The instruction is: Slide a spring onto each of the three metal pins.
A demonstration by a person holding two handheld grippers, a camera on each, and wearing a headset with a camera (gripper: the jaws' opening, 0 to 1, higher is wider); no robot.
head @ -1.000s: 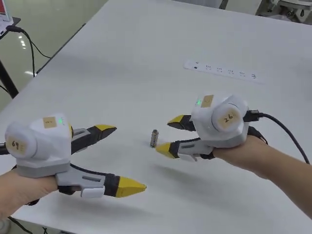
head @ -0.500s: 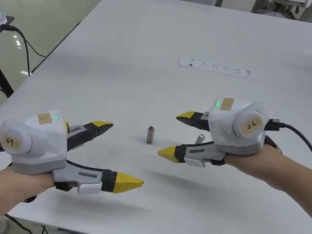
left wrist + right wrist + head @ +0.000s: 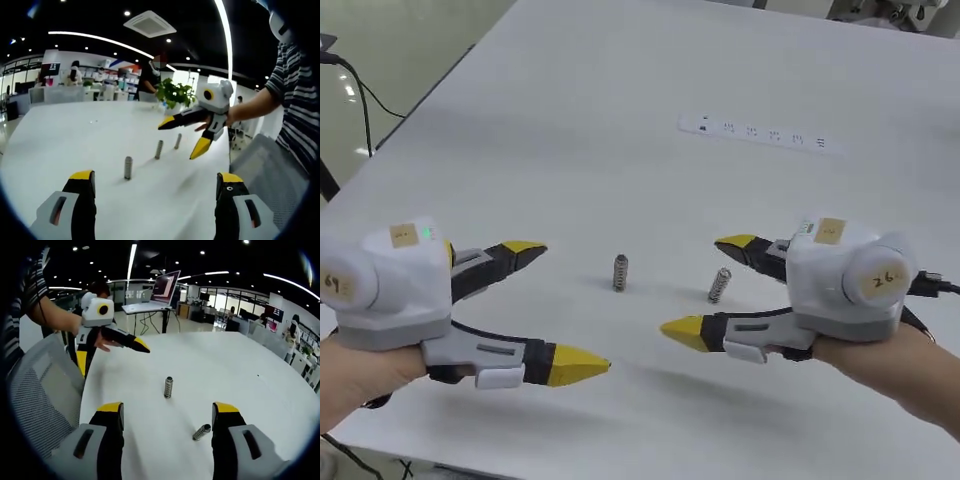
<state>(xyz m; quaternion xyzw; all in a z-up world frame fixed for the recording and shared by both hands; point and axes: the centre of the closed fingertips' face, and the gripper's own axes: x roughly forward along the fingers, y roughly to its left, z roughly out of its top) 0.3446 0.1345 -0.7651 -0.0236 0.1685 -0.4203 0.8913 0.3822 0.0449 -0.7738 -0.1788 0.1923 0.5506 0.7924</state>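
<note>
Since the left gripper and right gripper both hang open in the head view, nothing's grabbed yet. A ribbed metal spring stands upright on the smooth white table. A second spring leans by yellow jaw tips, so a careless nudge could roll it. Left gripper view: a third spring, farthest in the row. Right gripper view: the leaning one sits just ahead.

White housings — black fingers, yellow tips
</note>
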